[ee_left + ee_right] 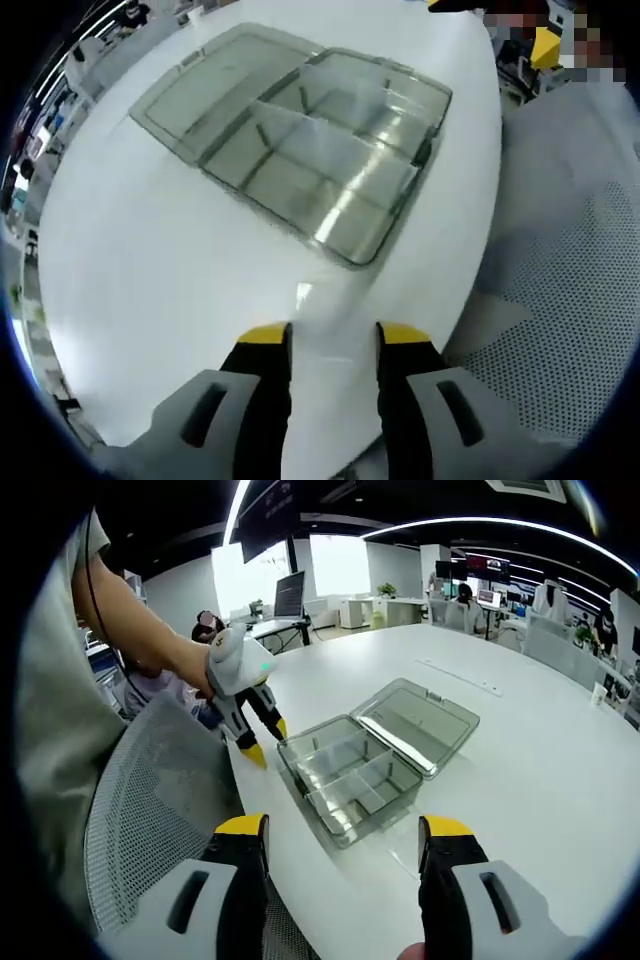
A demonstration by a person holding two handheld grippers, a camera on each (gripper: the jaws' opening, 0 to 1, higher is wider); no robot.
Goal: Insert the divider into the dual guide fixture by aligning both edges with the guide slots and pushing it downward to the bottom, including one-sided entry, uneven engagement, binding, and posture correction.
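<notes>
Both pairs of jaws stood apart and held nothing: our left gripper (334,335) at a moderate gap over bare tabletop, our right gripper (343,830) wide. In the right gripper view, the left gripper (262,742) hung just beside the near corner of the clear plastic box (352,777), its yellow tips parted and clear of the rim. The box lay on the white table (560,780) with its hinged lid (418,723) thrown open flat beside it. A clear divider (335,150) already stood across the inside; whether it sat fully down in its slots we could not tell. We judged the step to be the approach, before any grip. Next would call for closing on the divider's top edge and checking that both ends sat level. A grey mesh chair (150,800) stood at the table's edge; desks, monitors and ceiling strip lights filled an open office beyond.
</notes>
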